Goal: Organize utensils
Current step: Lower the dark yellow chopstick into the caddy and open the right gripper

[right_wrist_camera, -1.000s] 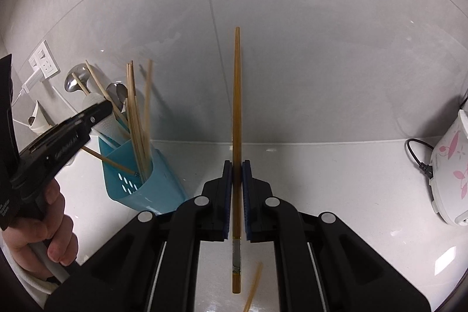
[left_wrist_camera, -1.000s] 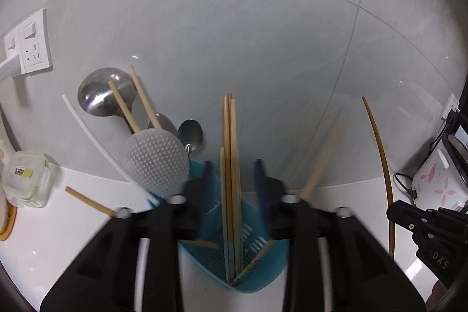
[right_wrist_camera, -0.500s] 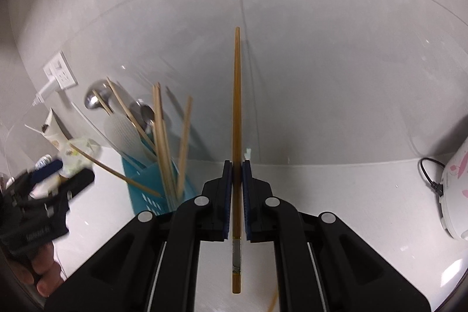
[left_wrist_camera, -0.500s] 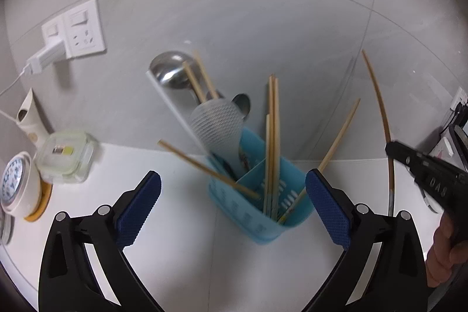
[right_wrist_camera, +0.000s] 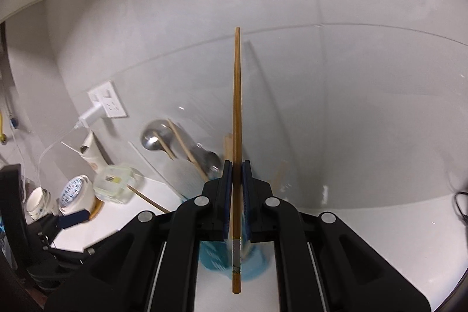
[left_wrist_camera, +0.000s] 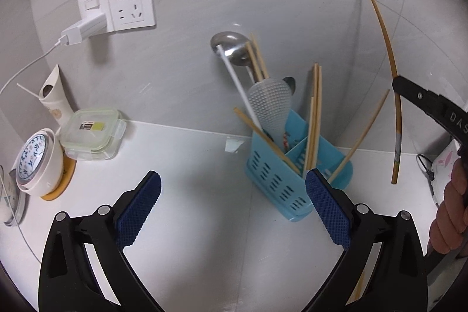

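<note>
Left tongs (left_wrist_camera: pixel 232 206) spread wide, backed off blue caddy (left_wrist_camera: pixel 280 180); chopsticks apparently dropped inside.

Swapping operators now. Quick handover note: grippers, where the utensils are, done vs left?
Left gripper: open, holding nothing, over the white counter short of the blue caddy.
Right gripper: shut on one dark chopstick, held upright in the air, not yet in the caddy.
Caddy: stands by the wall and holds the ladle, white rice paddle and several light chopsticks, some leaning out.
Done: most utensils are in.
Left: drop the held chopstick in; one more light stick seems to lie on the counter by the left gripper's right finger.
</note>
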### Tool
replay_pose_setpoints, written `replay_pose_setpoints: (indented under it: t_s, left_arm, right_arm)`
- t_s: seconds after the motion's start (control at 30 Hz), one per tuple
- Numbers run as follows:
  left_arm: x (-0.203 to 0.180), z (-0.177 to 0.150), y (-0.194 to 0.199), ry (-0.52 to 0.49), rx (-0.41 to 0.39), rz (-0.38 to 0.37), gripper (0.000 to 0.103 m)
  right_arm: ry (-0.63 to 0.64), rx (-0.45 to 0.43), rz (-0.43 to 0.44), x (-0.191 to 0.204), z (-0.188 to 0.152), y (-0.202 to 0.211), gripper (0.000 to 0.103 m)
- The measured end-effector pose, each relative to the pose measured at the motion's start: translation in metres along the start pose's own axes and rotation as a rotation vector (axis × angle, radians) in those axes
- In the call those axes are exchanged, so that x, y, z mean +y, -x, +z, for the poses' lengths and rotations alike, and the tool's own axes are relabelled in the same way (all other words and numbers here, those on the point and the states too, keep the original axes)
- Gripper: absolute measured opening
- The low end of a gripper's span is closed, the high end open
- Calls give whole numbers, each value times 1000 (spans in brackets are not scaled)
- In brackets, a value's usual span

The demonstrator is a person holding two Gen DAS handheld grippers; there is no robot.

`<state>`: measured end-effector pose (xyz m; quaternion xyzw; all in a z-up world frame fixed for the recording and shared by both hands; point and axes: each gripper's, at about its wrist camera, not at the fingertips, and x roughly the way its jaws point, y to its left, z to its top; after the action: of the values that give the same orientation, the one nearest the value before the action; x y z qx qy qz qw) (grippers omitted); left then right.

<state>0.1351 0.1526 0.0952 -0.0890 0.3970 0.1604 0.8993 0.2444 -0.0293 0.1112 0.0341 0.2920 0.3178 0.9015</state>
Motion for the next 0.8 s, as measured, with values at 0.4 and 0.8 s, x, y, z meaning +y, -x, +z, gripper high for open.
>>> replay_pose_setpoints:
  t_s: [0.4,0.8]
  left_arm:
    - [27,-7,-15,56,37,35,97]
    - [37,-9,-24,112,28,6,97]
  right_arm:
    - [66,-2,27,23,-23,-41,6]
    - [63,11,-7,21,-43,-58,6]
